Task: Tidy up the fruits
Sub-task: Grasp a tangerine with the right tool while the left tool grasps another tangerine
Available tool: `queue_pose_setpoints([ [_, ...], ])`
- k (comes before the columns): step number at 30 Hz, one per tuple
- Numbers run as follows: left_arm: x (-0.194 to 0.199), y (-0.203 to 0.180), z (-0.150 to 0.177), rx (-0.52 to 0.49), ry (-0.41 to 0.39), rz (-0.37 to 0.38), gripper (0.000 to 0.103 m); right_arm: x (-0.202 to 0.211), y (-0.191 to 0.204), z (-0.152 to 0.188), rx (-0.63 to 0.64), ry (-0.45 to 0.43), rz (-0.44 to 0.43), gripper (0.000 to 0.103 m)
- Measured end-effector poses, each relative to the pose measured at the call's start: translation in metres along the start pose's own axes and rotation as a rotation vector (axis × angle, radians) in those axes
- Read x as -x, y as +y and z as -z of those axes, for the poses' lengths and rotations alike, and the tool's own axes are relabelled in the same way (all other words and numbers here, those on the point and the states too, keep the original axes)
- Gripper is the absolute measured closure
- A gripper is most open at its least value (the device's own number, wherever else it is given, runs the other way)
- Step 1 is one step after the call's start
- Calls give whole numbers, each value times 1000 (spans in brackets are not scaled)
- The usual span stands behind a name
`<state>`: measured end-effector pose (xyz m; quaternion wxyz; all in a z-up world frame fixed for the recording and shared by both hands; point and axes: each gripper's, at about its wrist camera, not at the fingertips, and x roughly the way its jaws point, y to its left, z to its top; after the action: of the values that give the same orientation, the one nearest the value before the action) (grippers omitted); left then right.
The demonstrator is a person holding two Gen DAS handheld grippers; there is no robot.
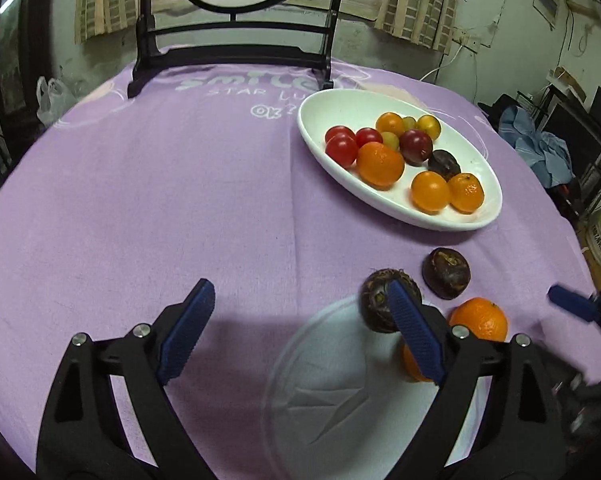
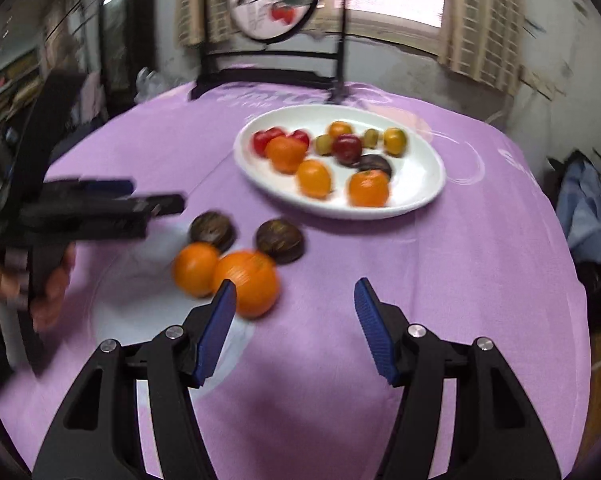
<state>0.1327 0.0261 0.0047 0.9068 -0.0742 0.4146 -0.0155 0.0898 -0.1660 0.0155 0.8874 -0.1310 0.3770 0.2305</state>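
On the purple cloth (image 1: pixel 140 208), fruit fills the white dish (image 1: pixel 320 104). Your left gripper (image 1: pixel 296 332) and right gripper (image 2: pixel 296 328) gape, pinching nothing. Next, grab the nearest orange (image 2: pixel 252 280).

Purple tablecloth (image 1: pixel 140 200) (white lettering), black chair (image 1: pixel 236 52) behind, checked curtains (image 1: pixel 416 4).
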Motion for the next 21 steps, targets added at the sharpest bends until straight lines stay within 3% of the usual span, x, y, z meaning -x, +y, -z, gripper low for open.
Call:
queue_pose_setpoints([
  [10, 0, 5, -2, -5, -10, 21, 13, -40, 15, -4, -14, 87, 9, 42],
  [12, -6, 4, -1, -17, 9, -3, 13, -49, 15, -8, -29, 102, 1, 42],
  [17, -8, 5, -2, -3, 48, 41, 13, -60, 19, -14, -18, 87, -10, 42],
  [18, -8, 4, -1, -6, 48, 40, 13, -60, 18, -14, -28, 80, -22, 45],
  [19, -8, 4, -1, -9, 47, 38, 13, -59, 16, -14, -53, 77, -71, 58],
  [21, -8, 2, 1, -15, 54, 35, 13, -57, 12, -14, -70, 76, -85, 58],
])
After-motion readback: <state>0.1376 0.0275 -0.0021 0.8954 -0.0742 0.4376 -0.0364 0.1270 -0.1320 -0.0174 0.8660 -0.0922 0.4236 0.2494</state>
